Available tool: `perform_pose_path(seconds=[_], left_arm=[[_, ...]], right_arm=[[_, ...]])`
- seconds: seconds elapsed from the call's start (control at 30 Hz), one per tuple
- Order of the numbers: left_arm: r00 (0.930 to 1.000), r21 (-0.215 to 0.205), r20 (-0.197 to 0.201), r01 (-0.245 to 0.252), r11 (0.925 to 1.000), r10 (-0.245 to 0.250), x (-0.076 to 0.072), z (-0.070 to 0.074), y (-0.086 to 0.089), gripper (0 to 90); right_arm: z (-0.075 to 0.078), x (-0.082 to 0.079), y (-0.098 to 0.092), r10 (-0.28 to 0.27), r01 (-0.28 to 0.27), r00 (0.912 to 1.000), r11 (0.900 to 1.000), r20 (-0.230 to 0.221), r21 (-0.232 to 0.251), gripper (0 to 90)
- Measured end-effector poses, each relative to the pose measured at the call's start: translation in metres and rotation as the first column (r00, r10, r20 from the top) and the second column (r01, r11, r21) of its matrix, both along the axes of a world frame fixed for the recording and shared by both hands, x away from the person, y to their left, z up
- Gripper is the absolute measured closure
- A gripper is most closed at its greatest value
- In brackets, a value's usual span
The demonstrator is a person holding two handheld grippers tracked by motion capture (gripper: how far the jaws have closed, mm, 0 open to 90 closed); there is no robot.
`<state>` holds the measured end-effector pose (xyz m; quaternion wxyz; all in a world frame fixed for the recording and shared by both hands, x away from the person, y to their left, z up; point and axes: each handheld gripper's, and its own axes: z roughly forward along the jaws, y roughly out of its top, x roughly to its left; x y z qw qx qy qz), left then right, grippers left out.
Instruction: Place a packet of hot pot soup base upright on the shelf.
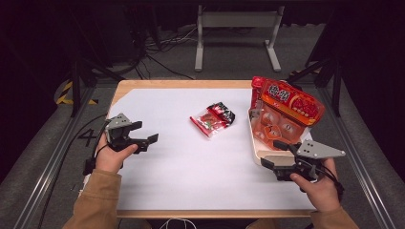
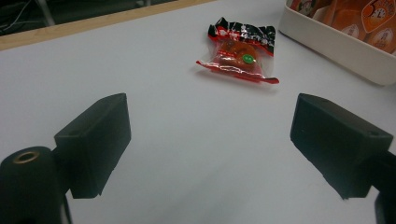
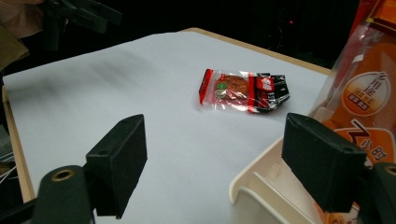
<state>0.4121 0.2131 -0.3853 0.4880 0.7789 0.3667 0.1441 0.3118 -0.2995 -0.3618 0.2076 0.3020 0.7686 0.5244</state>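
A small red and black snack packet (image 1: 212, 119) lies flat on the white sheet near the table's middle, apart from both grippers. It lies ahead of the open jaws in the left gripper view (image 2: 240, 56) and in the right gripper view (image 3: 243, 89). My left gripper (image 1: 145, 132) hovers at the left of the sheet, open with nothing between its jaws (image 2: 210, 140). My right gripper (image 1: 272, 154) is open and empty (image 3: 219, 158), at the near end of a white tray (image 1: 253, 143). One of its jaws hangs over the tray's corner (image 3: 252, 177).
The tray (image 2: 336, 46) holds large orange snack bags (image 1: 286, 109), which stand tall at the right (image 3: 369, 93). The white sheet (image 1: 191, 162) covers most of the wooden table (image 1: 181, 84). A metal stand (image 1: 236, 28) and cables lie on the floor beyond.
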Motion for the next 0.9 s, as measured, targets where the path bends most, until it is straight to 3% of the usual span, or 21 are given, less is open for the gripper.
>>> perform_pose_path(seconds=[0.4,0.7,0.8,0.9], left_arm=[[0.9992,-0.055,0.012,0.038,0.9977,-0.038,0.019,0.001,-0.014,12.3],[0.9989,-0.043,0.011,0.046,0.9980,-0.046,0.027,0.002,-0.023,12.3],[0.9978,-0.018,0.016,0.065,0.9977,-0.065,0.033,0.001,-0.030,13.3],[0.9965,-0.026,0.007,0.083,0.9962,-0.083,0.040,-0.001,-0.041,13.5]], right_arm=[[-0.007,0.003,0.020,0.047,-0.047,0.9989,0.999,-0.003,0.002,22.1],[-0.008,0.012,0.028,0.051,-0.051,0.9987,0.999,0.001,0.002,22.5],[-0.008,0.014,0.030,0.057,-0.057,0.9984,0.998,0.002,-0.002,22.7],[-0.008,0.015,0.032,0.060,-0.060,0.9982,0.998,0.004,-0.007,22.9]])
